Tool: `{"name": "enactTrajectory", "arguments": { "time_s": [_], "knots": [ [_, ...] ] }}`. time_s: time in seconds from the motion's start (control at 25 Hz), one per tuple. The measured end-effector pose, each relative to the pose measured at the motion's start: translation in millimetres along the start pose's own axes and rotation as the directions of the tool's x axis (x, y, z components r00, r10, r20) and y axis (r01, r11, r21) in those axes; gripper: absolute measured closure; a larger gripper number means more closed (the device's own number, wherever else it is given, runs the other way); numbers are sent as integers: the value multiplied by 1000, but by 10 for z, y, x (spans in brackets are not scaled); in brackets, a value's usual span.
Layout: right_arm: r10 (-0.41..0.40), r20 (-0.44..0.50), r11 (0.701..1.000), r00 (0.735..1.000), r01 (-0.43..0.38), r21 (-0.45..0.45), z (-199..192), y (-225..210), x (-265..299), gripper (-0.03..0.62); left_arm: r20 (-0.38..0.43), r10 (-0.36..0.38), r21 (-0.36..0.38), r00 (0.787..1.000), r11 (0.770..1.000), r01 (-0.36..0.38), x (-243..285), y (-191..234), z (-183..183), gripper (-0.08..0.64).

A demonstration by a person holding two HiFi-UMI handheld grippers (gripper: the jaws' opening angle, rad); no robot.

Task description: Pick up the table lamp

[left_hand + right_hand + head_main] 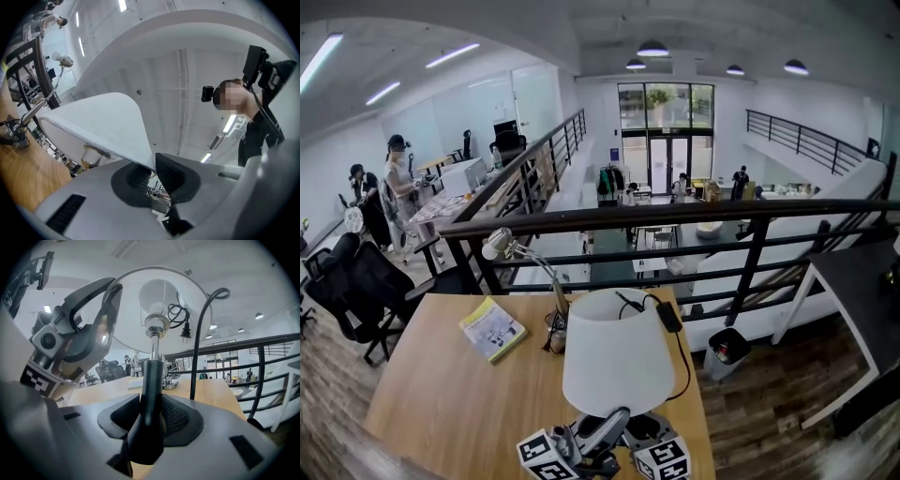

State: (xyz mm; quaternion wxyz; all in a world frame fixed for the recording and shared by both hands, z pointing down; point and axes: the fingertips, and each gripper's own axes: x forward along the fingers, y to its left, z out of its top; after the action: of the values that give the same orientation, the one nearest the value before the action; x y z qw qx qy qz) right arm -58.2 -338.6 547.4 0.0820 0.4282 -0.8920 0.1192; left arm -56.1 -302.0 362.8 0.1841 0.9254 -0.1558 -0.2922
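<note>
The table lamp has a white shade [617,352] and a black stem [151,380], and it stands over the near end of the wooden table [441,403]. My left gripper [152,171] is shut on the lower rim of the shade [103,126]; in the right gripper view it shows at the shade's left edge [110,296]. My right gripper [151,411] is shut on the black stem below the bulb socket [154,326]. The lamp's black cord [670,319] drapes over the shade, and its plug [184,329] hangs inside. The lamp's base is hidden.
A yellow booklet [492,328] lies on the table's far left. A silver gooseneck desk lamp [502,246] stands at the far edge. Behind it runs a black railing [675,216] over a drop. A bin [727,352] and a white table [853,272] stand right; office chairs [352,281] stand left.
</note>
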Motion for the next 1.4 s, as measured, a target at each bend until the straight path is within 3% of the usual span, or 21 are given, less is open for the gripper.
{"name": "enactTrajectory", "arguments": {
  "time_s": [0.64,1.4],
  "knots": [
    [11,114,999,993,-6,-43,565,-122,104,439,-5,-58,122,998,991,58,307,-114,318,525],
    [37,185,995,982,-20,-95,986,-178,133,439,-17,-92,204,996,975,94,522,-251,556,525]
  ]
}}
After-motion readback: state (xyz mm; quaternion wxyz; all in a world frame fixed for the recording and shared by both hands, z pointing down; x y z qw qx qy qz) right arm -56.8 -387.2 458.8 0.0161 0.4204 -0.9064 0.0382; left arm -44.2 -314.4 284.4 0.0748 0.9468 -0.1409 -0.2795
